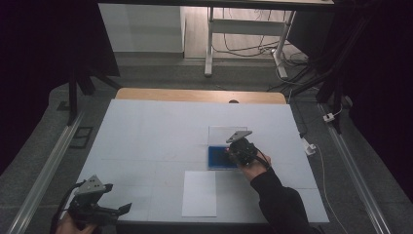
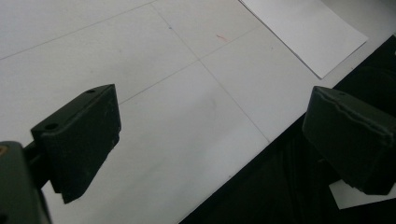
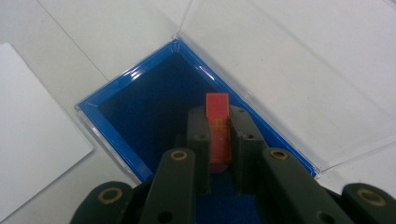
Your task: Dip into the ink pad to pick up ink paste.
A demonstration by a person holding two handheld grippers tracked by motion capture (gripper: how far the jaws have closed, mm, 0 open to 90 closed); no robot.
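Right gripper point(image 3: 218, 140): jaws clamped on a small red-orange chip point(image 3: 218, 125), pinched by its flat faces so it stands on edge between the pads with its top end poking out past them. Held this way, probably so a thin piece can be lowered or lifted cleanly without tipping.

Chip location: inside the gripper's grasp, directly over the dark blue lining of the blue case point(image 3: 116, 100) (whether its lower end touches the lining I cannot tell; the jaws hide it).

Blue case: lies open on the white table point(image 1: 146, 131), its clear lid point(image 3: 289, 70) folded back flat on the far side. Lid out of the way gives the gripper a straight path down from above.

Right gripper, high view point(image 1: 233, 149): sits over the right part of the case, the person's sleeve point(image 1: 280, 202) coming in from the bottom edge.

Left gripper point(image 2: 210, 140): jaws wide apart, nothing between them, hovering over the near edge of the table. In the high view point(image 1: 114, 208) it is parked at the near left corner, well apart from the case, likely idle so it doesn't crowd the working hand.

White sheet point(image 1: 199, 193): lies flat just in front of the case, bare. Possibly a laying-out spot for the chip.

Judgement: a single-handed step, the chip either going into or coming out of the case.
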